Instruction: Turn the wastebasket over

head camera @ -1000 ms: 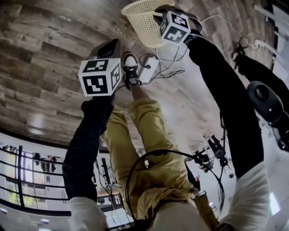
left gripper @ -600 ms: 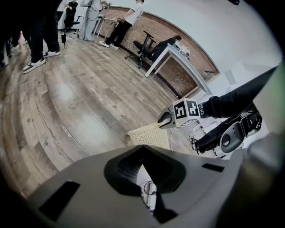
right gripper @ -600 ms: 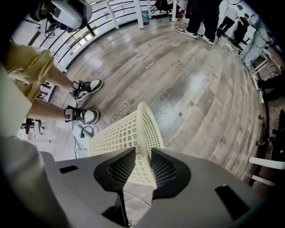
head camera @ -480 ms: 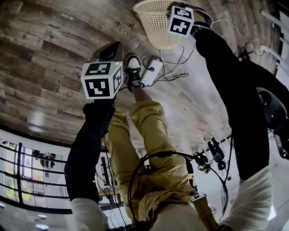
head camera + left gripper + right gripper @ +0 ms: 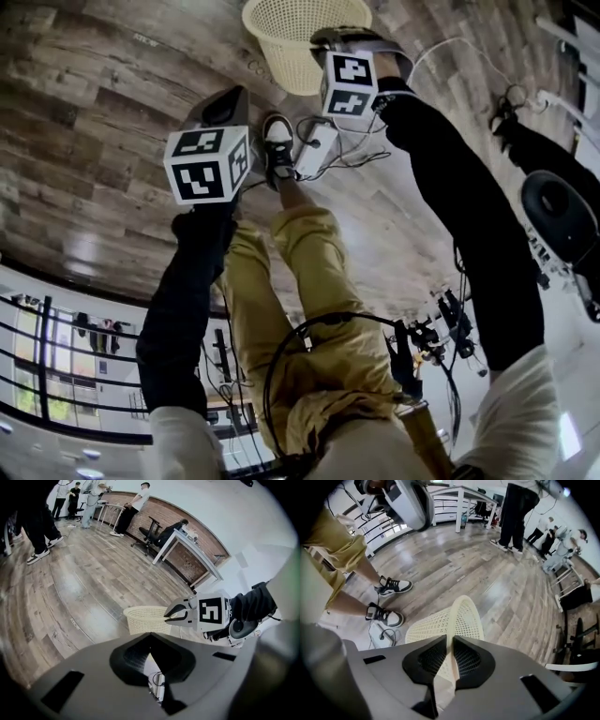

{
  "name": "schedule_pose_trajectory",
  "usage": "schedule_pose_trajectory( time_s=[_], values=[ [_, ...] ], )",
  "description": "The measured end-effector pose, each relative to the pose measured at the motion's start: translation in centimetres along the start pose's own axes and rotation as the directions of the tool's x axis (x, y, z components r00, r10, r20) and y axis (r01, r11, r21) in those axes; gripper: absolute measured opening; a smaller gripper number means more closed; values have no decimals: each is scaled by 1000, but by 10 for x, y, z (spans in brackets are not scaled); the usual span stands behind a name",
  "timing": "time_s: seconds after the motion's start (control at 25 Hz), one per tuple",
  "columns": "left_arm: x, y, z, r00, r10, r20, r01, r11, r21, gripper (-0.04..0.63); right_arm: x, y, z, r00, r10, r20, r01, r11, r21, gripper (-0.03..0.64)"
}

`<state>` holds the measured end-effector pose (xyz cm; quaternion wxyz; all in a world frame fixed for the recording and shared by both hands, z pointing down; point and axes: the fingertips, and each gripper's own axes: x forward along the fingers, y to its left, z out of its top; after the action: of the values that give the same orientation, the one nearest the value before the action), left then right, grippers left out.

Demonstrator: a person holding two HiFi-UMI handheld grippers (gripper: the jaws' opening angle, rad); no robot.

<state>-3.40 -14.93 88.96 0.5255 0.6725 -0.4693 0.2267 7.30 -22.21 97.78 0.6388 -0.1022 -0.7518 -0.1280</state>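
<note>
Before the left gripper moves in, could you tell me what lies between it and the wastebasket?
Only bare wood floor lies between the left gripper and the wastebasket, as the head view shows.

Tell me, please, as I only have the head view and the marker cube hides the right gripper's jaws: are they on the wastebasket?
Observer: Yes. In its own view the right gripper has just been closing its jaws and pinches the rim of the wastebasket.
Operator: Thanks. And the other one, is it holding anything?
Observer: No. Its own view shows the left gripper with jaws together, nothing between them.
Operator: Is the wastebasket turned over yet?
Observer: No. Side-on in the left gripper view, its mouth faces up.
</note>
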Motion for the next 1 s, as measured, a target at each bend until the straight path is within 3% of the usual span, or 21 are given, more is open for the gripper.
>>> schedule_pose_trajectory(
  time_s=[0.12, 0.24, 0.56, 0.84, 1.0],
  values=[
    [-5, 5, 4, 1000, 15, 15, -15, 1000, 14, 0, -10, -1, 31, 990, -131, 48, 133, 991, -20, 60],
    [-8, 17, -1, 999, 44, 21, -45, 999, 10, 0, -4, 24, 63, 985, -146, 91, 151, 987, -49, 60],
    [-15, 35, -43, 995, 92, -26, -92, 996, 5, 0, 22, 117, 87, 989, 75, 126, -79, 997, 24, 60],
    [-9, 42, -70, 993, 101, -65, -101, 995, -5, 0, 43, 160, 92, 949, 295, 109, -303, 951, 61, 74],
    [-8, 38, -76, 993, 93, -76, -94, 996, -1, 0, 59, 184, 89, 937, 346, 58, -349, 935, 68, 83]
  ],
)
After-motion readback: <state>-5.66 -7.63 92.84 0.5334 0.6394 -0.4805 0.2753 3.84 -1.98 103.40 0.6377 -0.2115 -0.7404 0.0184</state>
